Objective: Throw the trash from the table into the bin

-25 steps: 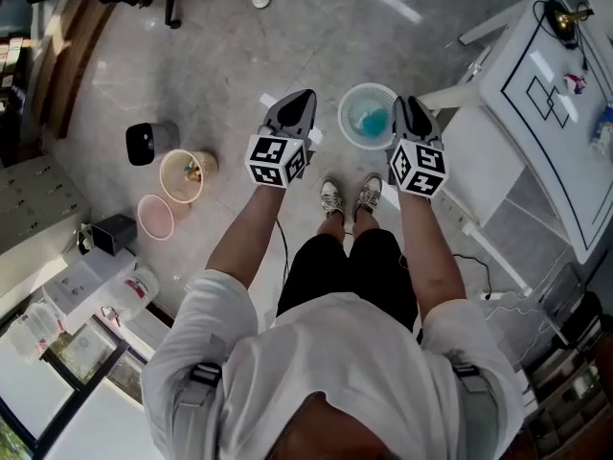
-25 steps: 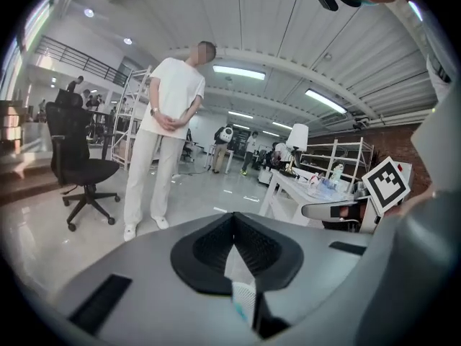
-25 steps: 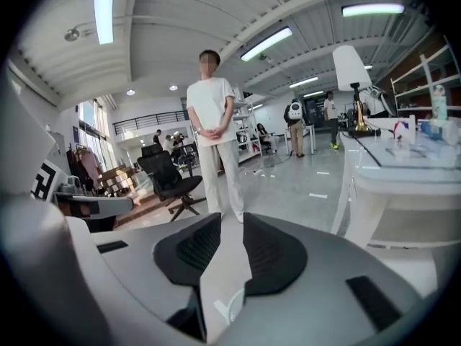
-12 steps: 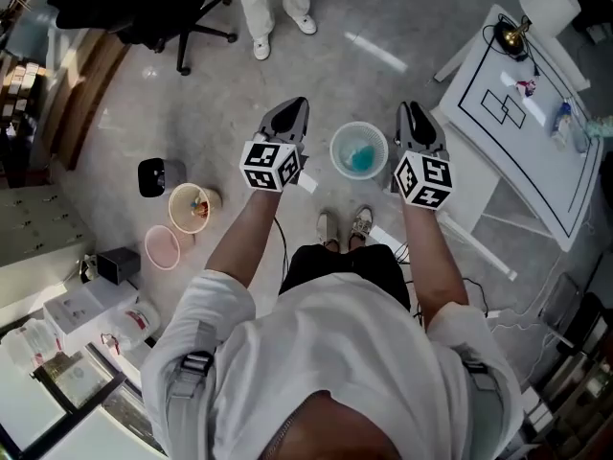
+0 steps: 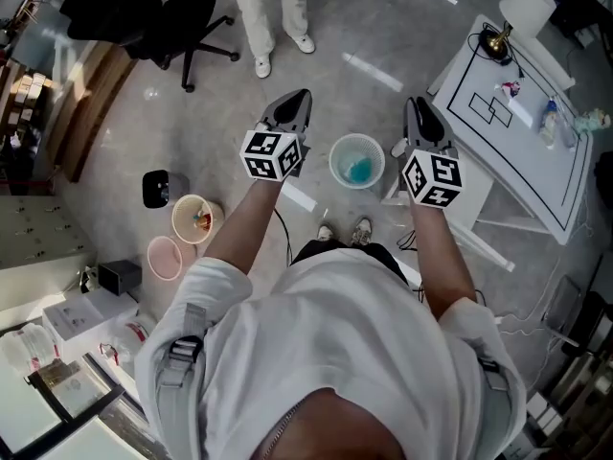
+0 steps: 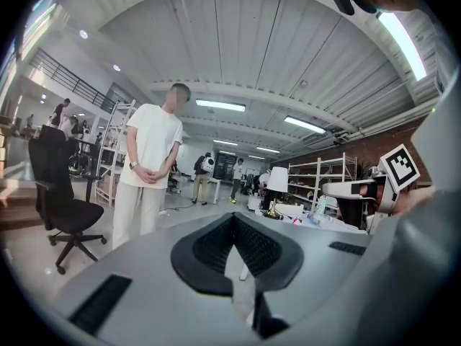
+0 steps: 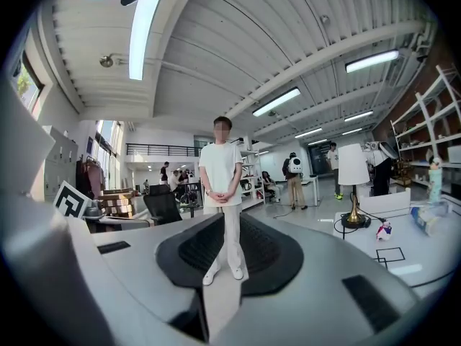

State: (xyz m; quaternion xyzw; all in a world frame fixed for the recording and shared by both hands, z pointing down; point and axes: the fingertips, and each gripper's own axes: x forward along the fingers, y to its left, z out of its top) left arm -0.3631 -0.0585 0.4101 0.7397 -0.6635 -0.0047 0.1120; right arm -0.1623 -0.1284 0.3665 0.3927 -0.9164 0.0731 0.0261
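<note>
A round white bin (image 5: 357,161) with blue trash inside stands on the floor straight below, between my two grippers. My left gripper (image 5: 304,96) is held about level to the left of it, shut and empty; in the left gripper view its jaws (image 6: 234,218) meet at the tip. My right gripper (image 5: 415,105) is to the right of the bin. Its jaws have just been closing and now stand a narrow slit apart (image 7: 225,225) with nothing between them. The white table (image 5: 493,147) with black lines is at the right, bearing a bottle (image 5: 549,123) and a small figure (image 5: 510,88).
A person in white (image 5: 273,17) stands ahead, next to a black office chair (image 5: 144,12). Three small bins, cream (image 5: 194,218), pink (image 5: 165,257) and black (image 5: 155,188), sit on the floor at left. A lamp (image 5: 498,36) stands at the table's far end. Shelves line the right.
Both grippers have risen, so the bin and floor look smaller and farther below. More of the table and the standing person has come into the head view.
</note>
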